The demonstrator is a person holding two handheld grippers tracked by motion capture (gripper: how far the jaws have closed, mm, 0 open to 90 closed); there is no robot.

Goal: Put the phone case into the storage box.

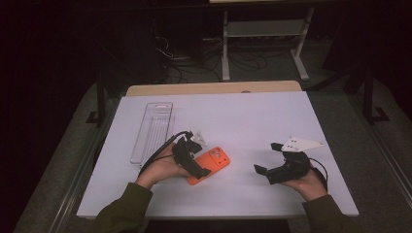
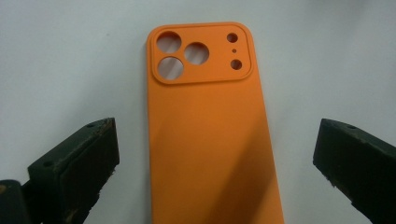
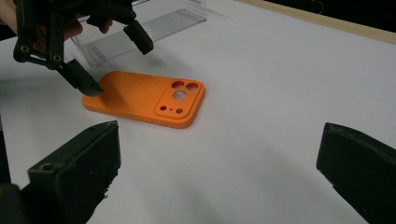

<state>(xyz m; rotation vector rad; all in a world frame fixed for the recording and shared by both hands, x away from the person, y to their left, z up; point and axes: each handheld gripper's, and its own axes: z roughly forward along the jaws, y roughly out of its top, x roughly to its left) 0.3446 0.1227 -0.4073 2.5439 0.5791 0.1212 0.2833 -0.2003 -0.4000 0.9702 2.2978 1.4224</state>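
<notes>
Clear tray [image 1: 153,131] far left, near the desk's back edge. Left gripper [image 1: 193,158] poised over the orange phone case [image 1: 210,165], jaws wide apart and holding nothing; best lowered squarely so both long edges get pinched, avoiding the raised camera block. Case flat, back up, mid-desk. Right gripper [image 1: 272,160] well apart, gaping too, unladen. White matte desk [image 1: 252,116], bare and smooth; beyond it, dim room, cables and a metal stand.

Matt orange rubbery phone case [image 2: 210,140], clear ribbed plastic tray [image 1: 153,130]

High view overhead — gripper views close; shared: orange case [image 1: 210,165].
</notes>
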